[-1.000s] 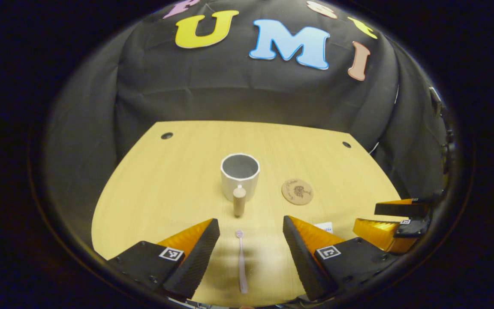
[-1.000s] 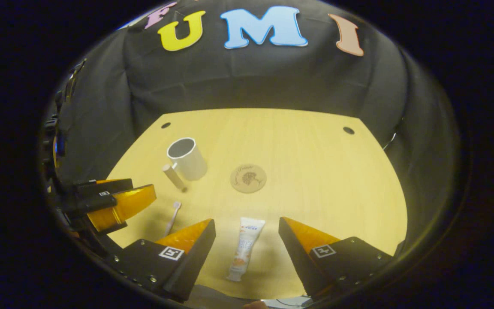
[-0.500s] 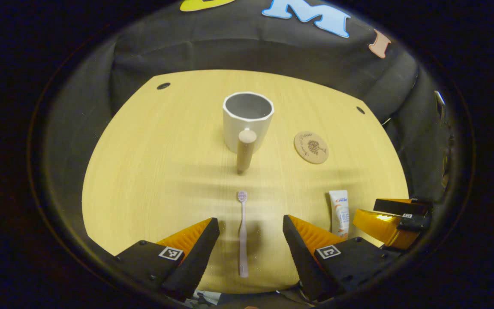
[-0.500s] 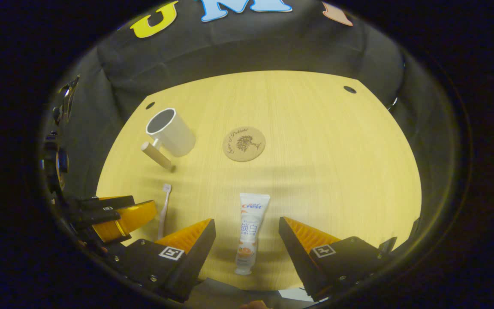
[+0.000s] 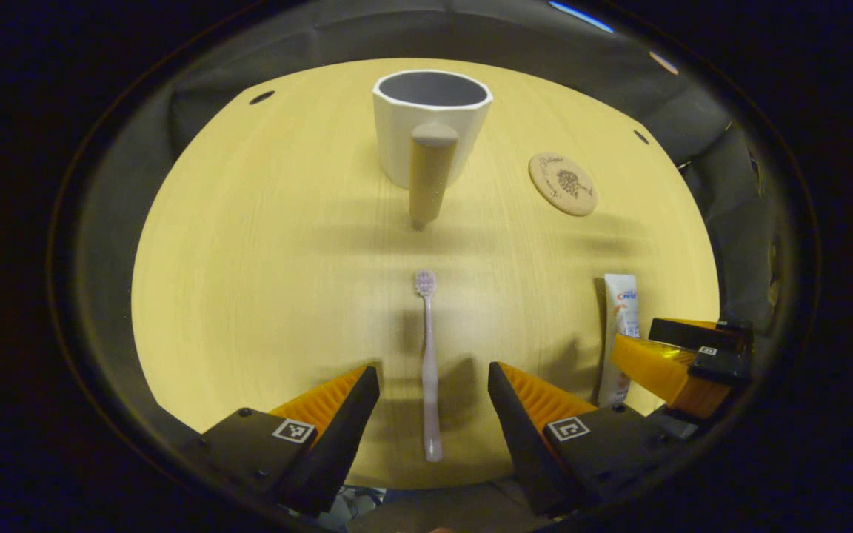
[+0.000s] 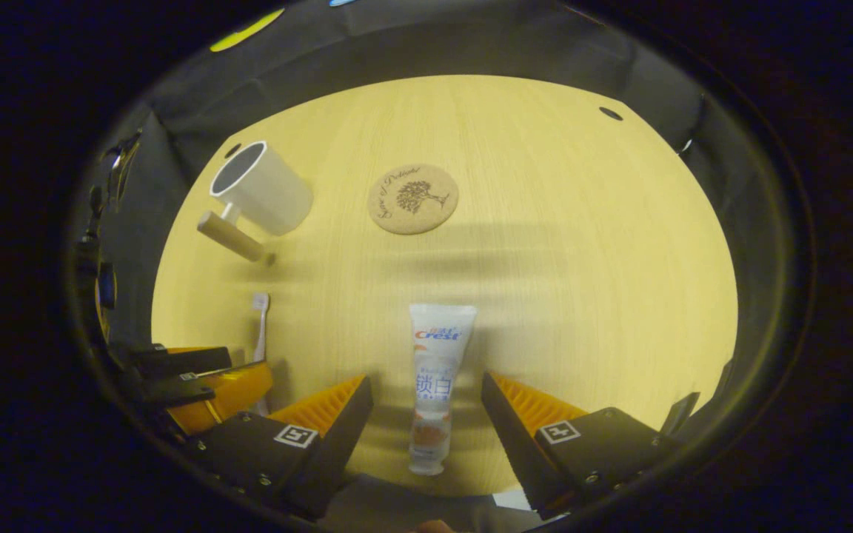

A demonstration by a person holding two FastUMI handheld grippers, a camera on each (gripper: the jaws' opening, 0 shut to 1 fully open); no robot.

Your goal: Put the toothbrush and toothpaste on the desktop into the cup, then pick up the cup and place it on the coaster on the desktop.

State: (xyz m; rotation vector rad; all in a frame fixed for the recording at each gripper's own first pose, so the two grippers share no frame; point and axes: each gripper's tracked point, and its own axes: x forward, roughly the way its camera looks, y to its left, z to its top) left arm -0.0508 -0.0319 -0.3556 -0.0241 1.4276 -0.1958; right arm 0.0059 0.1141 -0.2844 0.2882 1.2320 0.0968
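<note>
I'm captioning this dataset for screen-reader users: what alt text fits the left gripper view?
The open left gripper straddles a toothbrush lying flat on a wooden desktop. Beyond stand an empty white cup with a wooden handle and, to its right, a cork coaster; a toothpaste tube lies at right by the right gripper.

Wooden desktop (image 5: 263,244) with cup (image 5: 404,141), coaster (image 5: 562,183), toothbrush (image 5: 429,355), toothpaste (image 6: 434,377).
</note>
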